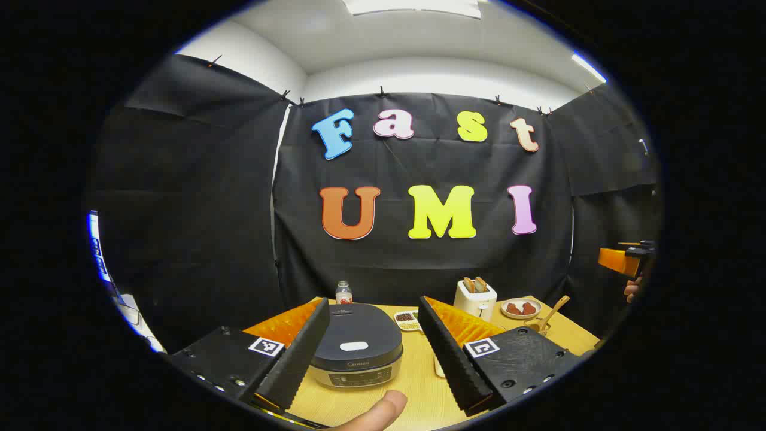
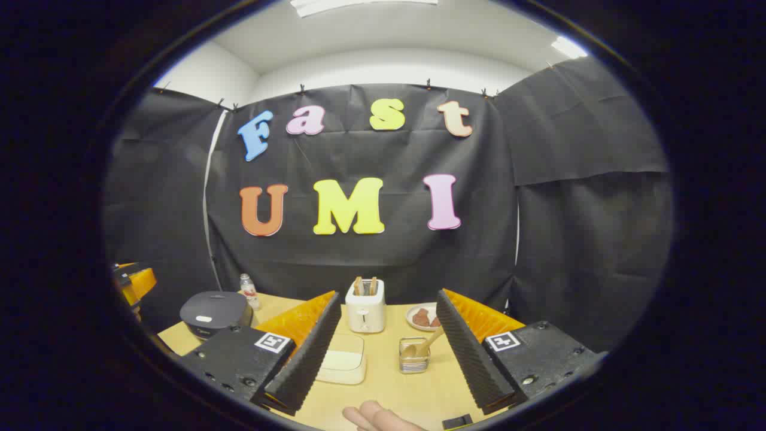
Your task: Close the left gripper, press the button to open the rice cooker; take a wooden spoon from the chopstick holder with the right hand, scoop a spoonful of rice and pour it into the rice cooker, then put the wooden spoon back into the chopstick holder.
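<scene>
Rice cooker [image 1: 355,353] sits on the tabletop [image 1: 419,383] with its lid down, straight ahead of my left tool [image 1: 371,353], framed between the two fingers. In the right gripper view the same rice cooker [image 2: 214,312] is at the far left of the tabletop [image 2: 389,389]. Wooden spoon [image 2: 426,345] stands tilted in the chopstick holder [image 2: 413,357], handle leaning right, between my right tool's fingers and a little to the right. In the left gripper view the wooden spoon [image 1: 552,312] shows at the right, its holder mostly hidden behind my finger. A shallow white rice container [image 2: 342,366] lies just left of the holder, partly behind my left finger.

Left tool: fingers spread wide, nothing between them but air. Right tool [image 2: 389,353]: also spread wide, holding nothing. Both hover above the near edge of the tabletop, well apart from the task items. A fingertip shows at the bottom of each view.

Farther back: white toaster [image 2: 365,306] with two slices in it, a plate [image 2: 422,317] with reddish food to its right, a small bottle [image 2: 247,290] beside the cooker, a small dish [image 1: 407,320] of dark bits right of the cooker.
</scene>
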